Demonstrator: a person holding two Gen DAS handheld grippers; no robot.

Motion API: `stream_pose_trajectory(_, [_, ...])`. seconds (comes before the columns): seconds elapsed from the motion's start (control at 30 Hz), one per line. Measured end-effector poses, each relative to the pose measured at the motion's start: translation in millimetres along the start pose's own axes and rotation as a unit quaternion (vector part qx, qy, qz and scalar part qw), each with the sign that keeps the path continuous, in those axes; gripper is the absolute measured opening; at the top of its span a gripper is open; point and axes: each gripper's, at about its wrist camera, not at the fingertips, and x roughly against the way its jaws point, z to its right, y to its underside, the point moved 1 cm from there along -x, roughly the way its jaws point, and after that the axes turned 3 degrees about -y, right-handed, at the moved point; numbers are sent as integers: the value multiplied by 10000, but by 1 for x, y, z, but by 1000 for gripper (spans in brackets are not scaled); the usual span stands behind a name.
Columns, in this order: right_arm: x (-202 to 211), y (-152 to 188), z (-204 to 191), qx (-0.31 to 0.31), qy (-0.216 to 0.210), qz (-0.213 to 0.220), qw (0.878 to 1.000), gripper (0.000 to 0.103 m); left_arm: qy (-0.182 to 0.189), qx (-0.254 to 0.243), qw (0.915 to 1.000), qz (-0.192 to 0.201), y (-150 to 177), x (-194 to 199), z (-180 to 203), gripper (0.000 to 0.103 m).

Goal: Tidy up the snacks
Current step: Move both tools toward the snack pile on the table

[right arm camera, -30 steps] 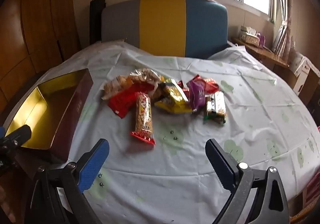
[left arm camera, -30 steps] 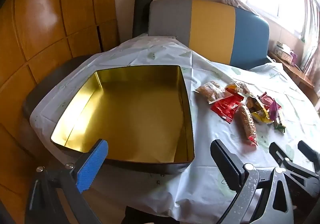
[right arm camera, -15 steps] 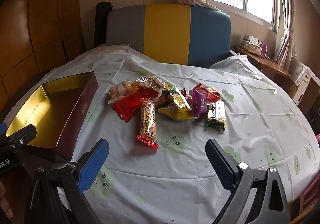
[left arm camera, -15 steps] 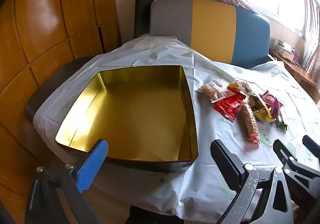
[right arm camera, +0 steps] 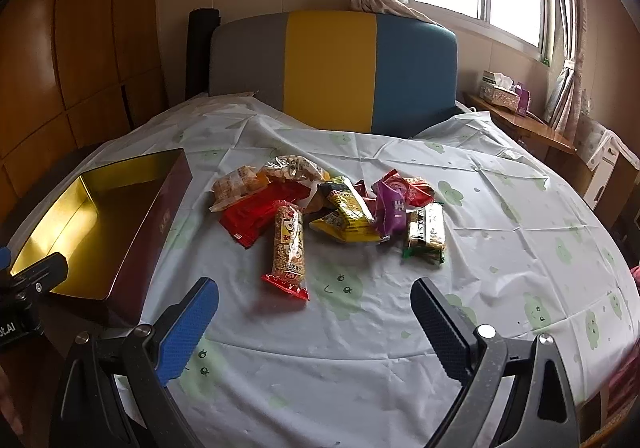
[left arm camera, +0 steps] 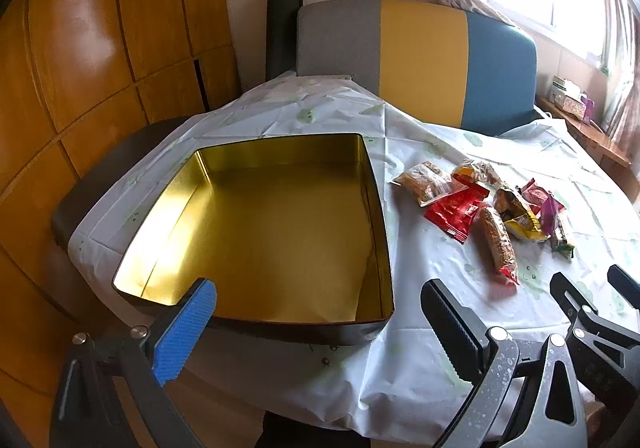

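A pile of several snack packets [right arm camera: 332,208] lies in the middle of the table; it shows at the right in the left wrist view [left arm camera: 492,212]. A long clear packet with red ends [right arm camera: 289,248] lies nearest me. An empty gold-lined tin [left arm camera: 260,232] with dark red walls [right arm camera: 156,224] stands left of the pile. My left gripper [left arm camera: 316,324] is open and empty, just before the tin's near edge. My right gripper [right arm camera: 314,316] is open and empty, short of the long packet.
The round table carries a white cloth with green prints [right arm camera: 500,216]. A grey, yellow and blue chair back [right arm camera: 332,68] stands behind it. Wooden wall panels [left arm camera: 80,48] are at the left. A side shelf with a tissue box [right arm camera: 500,92] is at the right.
Both grippers have pulled back and risen slightly, so the tin and the snack pile sit farther off and lower in view. Both stay open and empty.
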Motion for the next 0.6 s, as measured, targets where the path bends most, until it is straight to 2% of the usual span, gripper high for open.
stream_pose_trajectory(0.6, [0, -4, 13, -135, 86, 31, 9999, 98, 4, -138, 9999, 38, 0, 6, 10, 103])
